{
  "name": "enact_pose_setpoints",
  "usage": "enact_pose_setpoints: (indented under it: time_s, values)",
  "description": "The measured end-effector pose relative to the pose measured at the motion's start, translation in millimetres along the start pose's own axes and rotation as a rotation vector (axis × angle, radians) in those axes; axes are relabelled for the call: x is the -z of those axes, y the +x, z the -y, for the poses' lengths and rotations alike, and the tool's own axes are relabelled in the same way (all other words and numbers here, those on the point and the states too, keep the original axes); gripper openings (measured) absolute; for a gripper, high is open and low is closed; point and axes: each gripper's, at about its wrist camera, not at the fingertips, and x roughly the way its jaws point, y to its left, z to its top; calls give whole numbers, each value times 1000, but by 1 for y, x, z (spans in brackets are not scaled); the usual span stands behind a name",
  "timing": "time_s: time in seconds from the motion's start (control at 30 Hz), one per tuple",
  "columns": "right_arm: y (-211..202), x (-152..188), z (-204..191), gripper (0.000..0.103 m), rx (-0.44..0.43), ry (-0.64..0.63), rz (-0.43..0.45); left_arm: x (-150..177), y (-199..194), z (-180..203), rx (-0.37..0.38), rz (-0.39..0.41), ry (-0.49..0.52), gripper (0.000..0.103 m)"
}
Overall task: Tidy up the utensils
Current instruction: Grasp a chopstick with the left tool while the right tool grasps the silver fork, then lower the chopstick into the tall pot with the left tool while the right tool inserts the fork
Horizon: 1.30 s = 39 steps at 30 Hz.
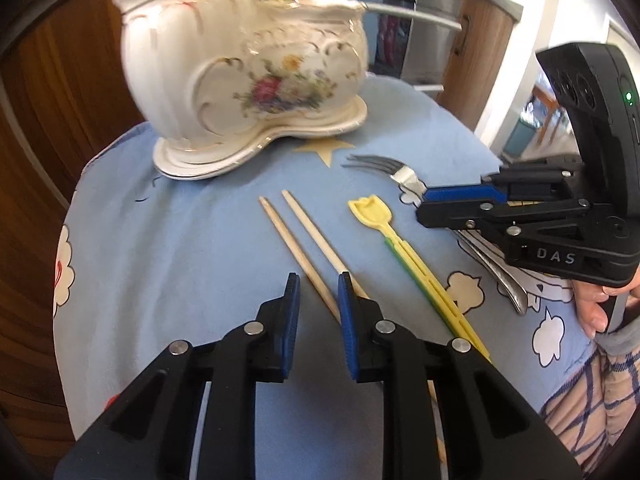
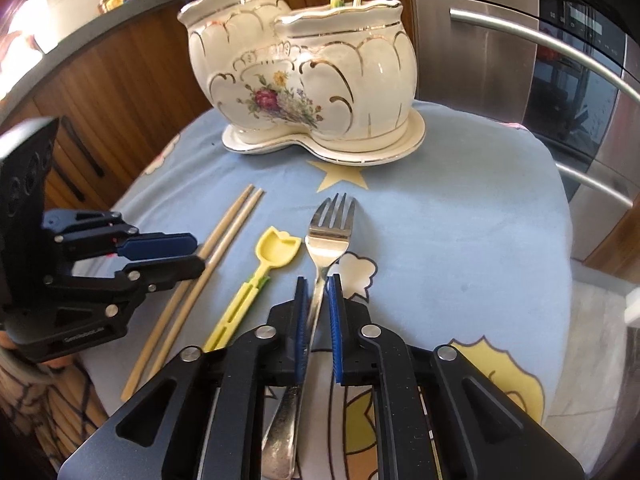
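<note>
right tool (image 2: 318, 280) — astride fork (image 2: 330, 226), not clamped | left tool (image 1: 318, 280) — apart over chopsticks (image 1: 298, 236)

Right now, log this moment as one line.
left claw: open above chopsticks | right claw: straddling fork, not shut | holder: upright
</note>
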Motion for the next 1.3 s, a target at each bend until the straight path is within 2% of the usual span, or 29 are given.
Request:
enact_pose_setpoints:
  time_s: [0.2, 0.27, 0.5, 0.73, 0.93, 1.07, 1.17, 1.3]
  values:
    - [3, -2, -12, 11, 31, -38, -10, -7, 3, 11, -43, -47, 54, 19]
    - [2, -2, -15, 11, 50, -54, -9, -12, 5, 14, -54, -62, 77, 16]
    - [-4, 3, -12, 11, 102, -77, -1, -20, 8, -1, -32, -131, 98, 8]
    - [-3, -1, -7, 11, 104, -100, -28, -32, 17, -17, 35, -262, 128, 10]
    - [-1, -1, -6, 11, 103, -115, -24, -43, 28, -14, 39, -355, 199, 12]
    - [-3, 1, -7, 9, 94, -108, -11, -50, 32, -11, 45, -396, 201, 12]
    - [-7, 1, -6, 7, 95, -100, 9, -53, 32, -6, 29, -391, 204, 12]
    - [-19, -2, -2, 2, 63, -66, 61, -46, 28, 5, 22, -333, 210, 6]
